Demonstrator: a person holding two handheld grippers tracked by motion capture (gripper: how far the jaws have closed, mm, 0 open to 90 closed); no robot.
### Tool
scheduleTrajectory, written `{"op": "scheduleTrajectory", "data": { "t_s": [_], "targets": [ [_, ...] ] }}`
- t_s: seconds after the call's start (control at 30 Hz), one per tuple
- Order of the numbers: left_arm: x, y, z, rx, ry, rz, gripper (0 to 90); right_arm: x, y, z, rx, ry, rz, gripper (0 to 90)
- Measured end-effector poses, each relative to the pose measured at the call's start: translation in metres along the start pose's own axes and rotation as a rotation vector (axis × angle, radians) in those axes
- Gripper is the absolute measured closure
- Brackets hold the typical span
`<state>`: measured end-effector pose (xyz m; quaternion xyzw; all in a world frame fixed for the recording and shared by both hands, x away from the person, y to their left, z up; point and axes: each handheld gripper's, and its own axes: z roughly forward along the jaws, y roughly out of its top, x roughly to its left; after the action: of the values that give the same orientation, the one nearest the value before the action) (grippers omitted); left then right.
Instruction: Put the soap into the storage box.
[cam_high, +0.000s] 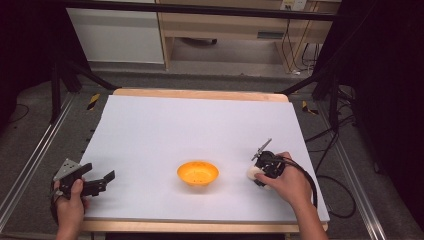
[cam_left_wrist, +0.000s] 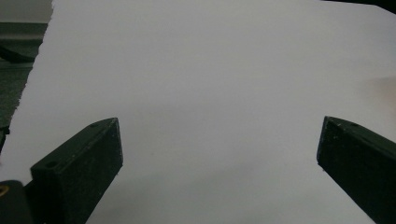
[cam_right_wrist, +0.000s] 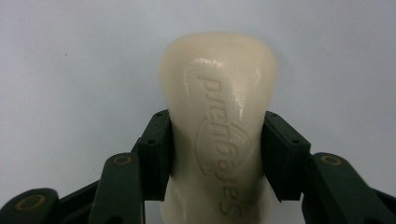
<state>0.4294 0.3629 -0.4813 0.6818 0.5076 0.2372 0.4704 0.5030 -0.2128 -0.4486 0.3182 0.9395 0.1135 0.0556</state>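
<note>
A cream bar of soap (cam_right_wrist: 219, 84) with raised lettering sits between the two black jaws of my right gripper (cam_right_wrist: 217, 126), and both pads press on its sides. In the high view the soap (cam_high: 252, 172) is a pale lump at the tip of the right gripper (cam_high: 257, 173), low over the white table sheet (cam_high: 200, 125) at the right. An orange bowl (cam_high: 198, 173) stands near the front middle, a short way left of the soap. My left gripper (cam_high: 102, 170) rests at the front left corner; its jaws stand wide apart over bare white sheet in the left gripper view (cam_left_wrist: 222, 140).
The wooden table edge (cam_high: 200, 94) runs along the far side of the sheet. Black frame legs (cam_high: 65, 80) and cables (cam_high: 330, 145) lie on the floor around the table. A wooden cabinet (cam_high: 225, 25) stands behind.
</note>
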Motion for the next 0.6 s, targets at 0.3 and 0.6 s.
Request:
{"op": "scheduleTrajectory", "data": {
  "t_s": [0.3,0.6],
  "targets": [
    [0.0,0.0,0.0,0.0,-0.001,-0.002,0.0,0.001,0.006,-0.007,-0.012,-0.001,-0.031,49.5],
    [0.0,0.0,0.0,0.0,-0.001,-0.001,0.0,0.008,0.018,-0.023,-0.035,-0.01,-0.093,49.5]
  ]
}}
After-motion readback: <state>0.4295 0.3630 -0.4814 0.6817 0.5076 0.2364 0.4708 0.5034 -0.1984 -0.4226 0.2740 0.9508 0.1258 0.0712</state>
